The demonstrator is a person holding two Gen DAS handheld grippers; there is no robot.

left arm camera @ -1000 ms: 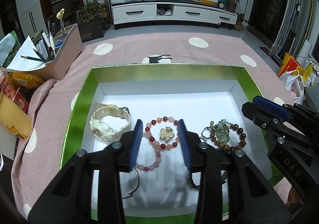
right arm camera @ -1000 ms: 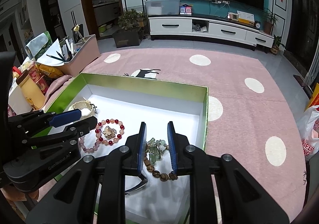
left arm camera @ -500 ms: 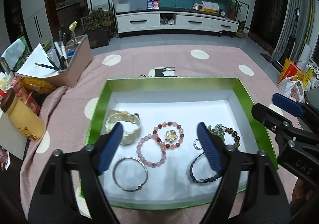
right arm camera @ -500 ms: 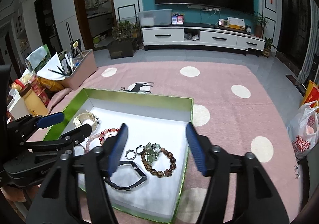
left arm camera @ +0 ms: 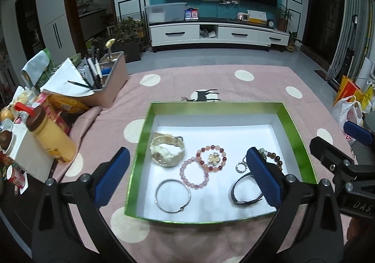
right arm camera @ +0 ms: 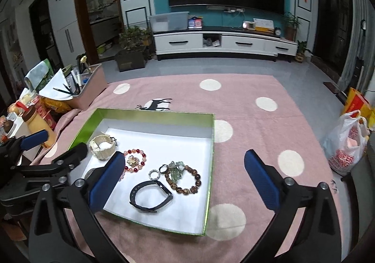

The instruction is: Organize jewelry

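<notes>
Jewelry [left arm camera: 212,162], beaded, metal and black pieces, lies in a green-walled box [left arm camera: 290,122].

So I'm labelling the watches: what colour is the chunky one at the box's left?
Cream, strap and case alike; the watch shows best in the left wrist view.

You see a glossy green box [left arm camera: 294,127] with matt white floor, shiny metal bangle [left arm camera: 173,195], glassy pink beads [left arm camera: 195,174], matt black strap [right arm camera: 151,196], fuzzy pink cloth [right arm camera: 248,108], ribbed blue pads [left arm camera: 263,176].

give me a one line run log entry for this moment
left gripper: opening, empty | right gripper: opening, empty | jewelry: all inside green box | silver bangle front left
</notes>
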